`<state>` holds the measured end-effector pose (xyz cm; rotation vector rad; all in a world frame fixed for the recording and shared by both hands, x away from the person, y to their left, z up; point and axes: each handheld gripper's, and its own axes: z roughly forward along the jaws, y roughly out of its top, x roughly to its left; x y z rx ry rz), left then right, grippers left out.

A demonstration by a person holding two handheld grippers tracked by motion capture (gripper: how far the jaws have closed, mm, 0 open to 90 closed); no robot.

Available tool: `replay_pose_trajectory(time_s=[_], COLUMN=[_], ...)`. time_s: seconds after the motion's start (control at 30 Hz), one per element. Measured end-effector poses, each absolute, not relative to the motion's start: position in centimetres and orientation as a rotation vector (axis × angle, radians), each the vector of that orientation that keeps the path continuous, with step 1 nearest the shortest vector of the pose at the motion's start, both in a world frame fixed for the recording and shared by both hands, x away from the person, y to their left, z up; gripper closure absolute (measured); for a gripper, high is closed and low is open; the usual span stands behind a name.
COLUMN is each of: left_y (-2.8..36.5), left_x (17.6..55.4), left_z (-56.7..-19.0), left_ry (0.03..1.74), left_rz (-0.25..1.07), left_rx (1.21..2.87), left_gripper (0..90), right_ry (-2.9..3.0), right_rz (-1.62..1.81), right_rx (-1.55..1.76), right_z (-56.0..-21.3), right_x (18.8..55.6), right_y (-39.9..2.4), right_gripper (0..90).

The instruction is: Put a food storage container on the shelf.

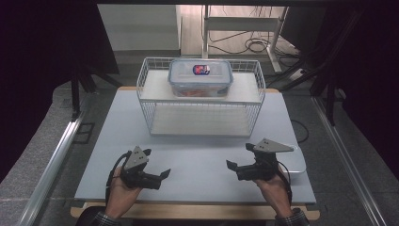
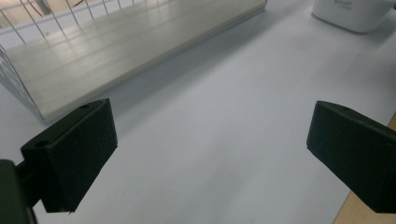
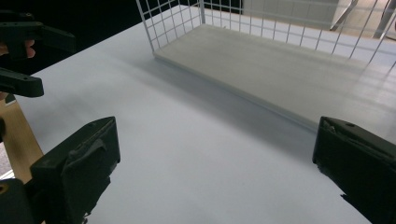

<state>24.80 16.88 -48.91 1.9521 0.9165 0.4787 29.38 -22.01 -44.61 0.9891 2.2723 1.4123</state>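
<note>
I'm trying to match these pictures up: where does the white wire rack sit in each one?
High view: wire rack in the centre, on the table's far half, a lidded container on it.
Left gripper view: wire rack at top left.
Right gripper view: wire rack at top right.
Shared landmark: its pale lower shelf board.

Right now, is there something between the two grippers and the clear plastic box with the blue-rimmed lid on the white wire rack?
Nothing visible blocks it. Bare white table lies between the left gripper, the right gripper and the white wire rack. The clear plastic box sits on the upper shelf, whose low wire rim surrounds it.
</note>
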Motion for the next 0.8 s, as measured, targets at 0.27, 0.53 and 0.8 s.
replay_pose_trajectory(time_s=[0.27,0.53,0.8], left_y=[17.1,17.0,17.0], left_x=[24.6,24.7,24.7], left_z=[-51.0,-51.7,-51.8], left_ry=[0.953,0.954,0.952], left_rz=[0.494,0.507,0.511], left_rx=[1.993,2.010,2.011], left_gripper=[1.4,1.3,1.2], right_ry=[2.322,2.367,2.406], right_rz=[1.365,1.312,1.223], right_rx=[1.005,1.030,1.044], right_z=[-46.9,-48.6,-49.3], right_x=[28.8,28.4,28.4], right_y=[-22.0,-22.1,-21.6], right_gripper=[1.4,2.0,1.8])
